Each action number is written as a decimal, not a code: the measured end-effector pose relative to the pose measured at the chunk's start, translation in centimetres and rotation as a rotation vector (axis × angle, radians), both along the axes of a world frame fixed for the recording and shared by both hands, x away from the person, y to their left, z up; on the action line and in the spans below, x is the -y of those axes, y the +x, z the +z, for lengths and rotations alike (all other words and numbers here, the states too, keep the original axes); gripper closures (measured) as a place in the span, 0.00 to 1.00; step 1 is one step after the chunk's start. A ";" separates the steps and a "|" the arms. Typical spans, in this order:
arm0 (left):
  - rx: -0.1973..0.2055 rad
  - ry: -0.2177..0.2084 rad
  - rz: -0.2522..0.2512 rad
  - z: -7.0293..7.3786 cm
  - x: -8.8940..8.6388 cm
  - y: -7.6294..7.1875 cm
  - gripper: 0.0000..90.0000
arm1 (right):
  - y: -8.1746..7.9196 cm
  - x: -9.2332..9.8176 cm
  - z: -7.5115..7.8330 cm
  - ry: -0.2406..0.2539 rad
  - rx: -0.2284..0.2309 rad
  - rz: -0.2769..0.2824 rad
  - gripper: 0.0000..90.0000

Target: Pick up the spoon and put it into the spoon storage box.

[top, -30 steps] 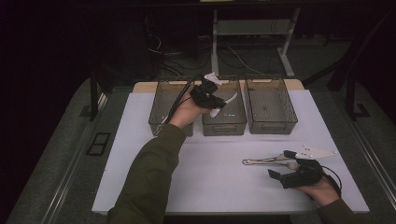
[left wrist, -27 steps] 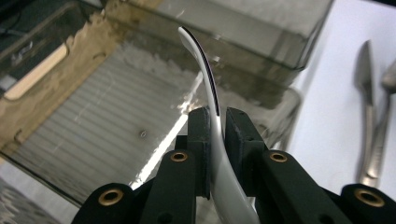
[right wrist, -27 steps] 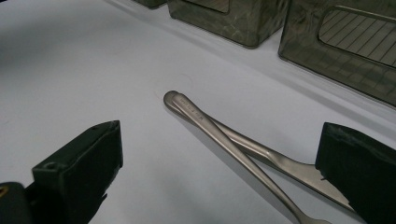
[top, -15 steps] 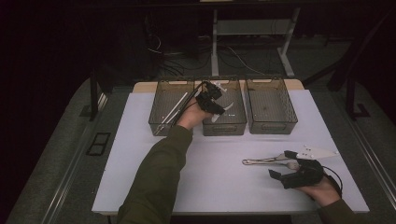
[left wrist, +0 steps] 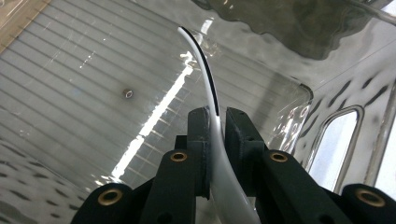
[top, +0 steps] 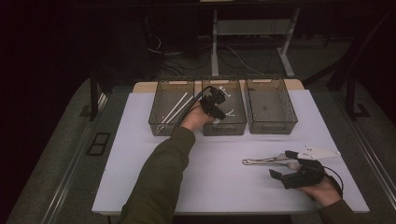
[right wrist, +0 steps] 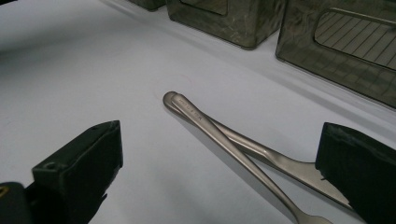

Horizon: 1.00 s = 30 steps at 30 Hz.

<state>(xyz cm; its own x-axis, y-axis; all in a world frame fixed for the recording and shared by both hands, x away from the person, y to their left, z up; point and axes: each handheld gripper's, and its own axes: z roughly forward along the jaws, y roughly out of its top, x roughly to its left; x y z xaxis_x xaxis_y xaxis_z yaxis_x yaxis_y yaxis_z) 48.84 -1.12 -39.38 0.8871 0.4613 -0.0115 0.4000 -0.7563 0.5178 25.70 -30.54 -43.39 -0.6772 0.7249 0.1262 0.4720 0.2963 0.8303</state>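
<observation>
1. White plastic, thin and curved: that is the utensil (left wrist: 212, 121) clenched between the fingers (left wrist: 198, 140) of the left gripper (top: 215, 103), edge-on in the left gripper view, so whether it is a spoon or a knife cannot be told.
2. Since a second ago the left hand (top: 198, 119) has dropped from above the middle bin (top: 224, 127) down into it; the utensil now hangs low over that bin's ribbed clear floor.
3. As a judgement, this means the drop-off is nearly done: only letting go remains, and the fingers have not yet released.
4. Left of the middle bin, the left bin (top: 156, 122) already holds long white sticks (top: 175, 109); right of it, the right bin (top: 272, 127) looks bare.
5. Nearer the person than the middle bin and off to its right, two metal utensils (right wrist: 224, 135) lie crossed on the white surface (top: 140, 158), handles touching.
6. Beside them the right gripper (top: 293, 169) rests, its fingers spread wide on either side of the metal pieces, holding nothing; it has kept still.
</observation>
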 end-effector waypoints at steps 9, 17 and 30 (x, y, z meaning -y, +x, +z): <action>-0.001 0.042 -0.027 -0.5 0.6 -0.2 0.88 | 0.0 0.0 0.0 0.002 -0.004 -0.003 0.01; -0.004 0.041 -0.022 -0.6 0.6 -0.2 0.86 | 0.0 0.1 0.0 0.003 -0.004 -0.006 0.01; 0.022 -0.018 -0.002 0.5 0.0 -0.1 0.77 | 0.0 0.1 0.0 0.005 -0.010 -0.005 0.01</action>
<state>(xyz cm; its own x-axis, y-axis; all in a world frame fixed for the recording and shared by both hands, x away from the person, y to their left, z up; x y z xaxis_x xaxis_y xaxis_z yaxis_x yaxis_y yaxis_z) 48.77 -1.14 -38.92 0.8882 0.4595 -0.0003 0.3868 -0.7475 0.5400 25.65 -30.60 -43.35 -0.6725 0.7273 0.1369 0.4816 0.2896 0.8271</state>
